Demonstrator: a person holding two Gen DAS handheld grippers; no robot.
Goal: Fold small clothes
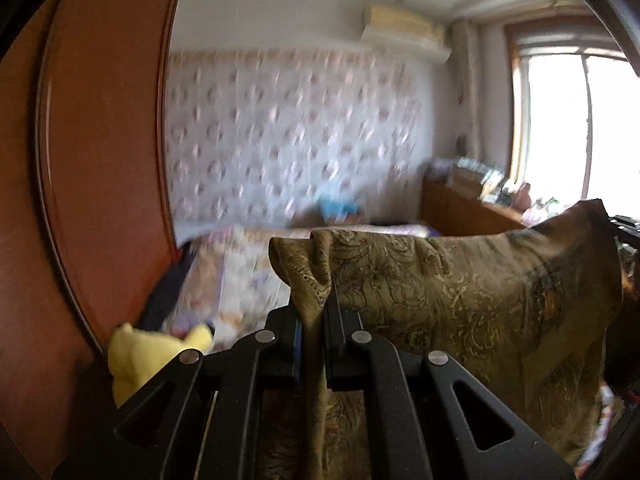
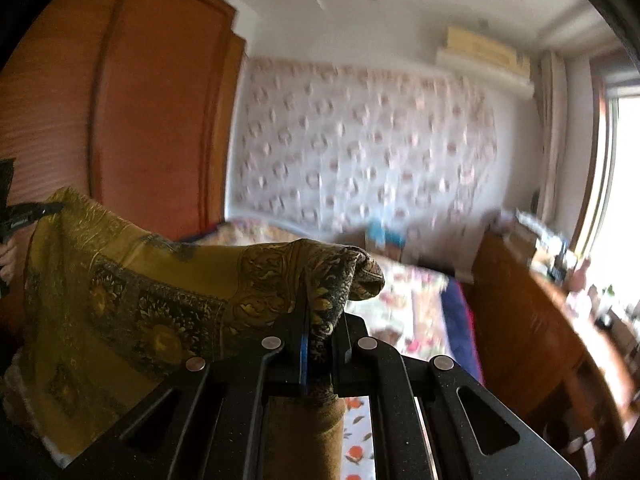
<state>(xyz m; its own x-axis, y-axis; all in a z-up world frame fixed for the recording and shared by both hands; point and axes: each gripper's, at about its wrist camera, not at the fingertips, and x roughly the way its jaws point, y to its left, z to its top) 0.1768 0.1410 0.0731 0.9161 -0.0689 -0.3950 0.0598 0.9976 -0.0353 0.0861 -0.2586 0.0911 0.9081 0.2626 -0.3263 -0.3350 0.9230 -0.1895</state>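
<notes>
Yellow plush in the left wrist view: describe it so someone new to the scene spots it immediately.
Start at the big reddish wooden wardrobe door on the left and follow it down to the bed. The yellow plush toy sits low there, just left of the left gripper. It is plain bright yellow and fuzzy, unlike the patterned olive-gold cloth.

The scarf [image 1: 460, 288] is showing as thin woven cloth, olive-gold with a dark paisley print and a slight sheen, draping softly in folds. The left tongs [image 1: 312, 320] and the right tongs [image 2: 320, 328] are looking like matt black plastic or coated metal with a fine grainy texture, carrying dull silver metal pins and a blue rubbery pad strip. The wardrobe [image 1: 100, 140] is gleaming as smooth, varnished reddish wood. The plush toy [image 1: 136, 360] is appearing as soft, fuzzy yellow fabric. The bedspread [image 2: 408, 312] is lying as matt floral-printed cloth.
</notes>
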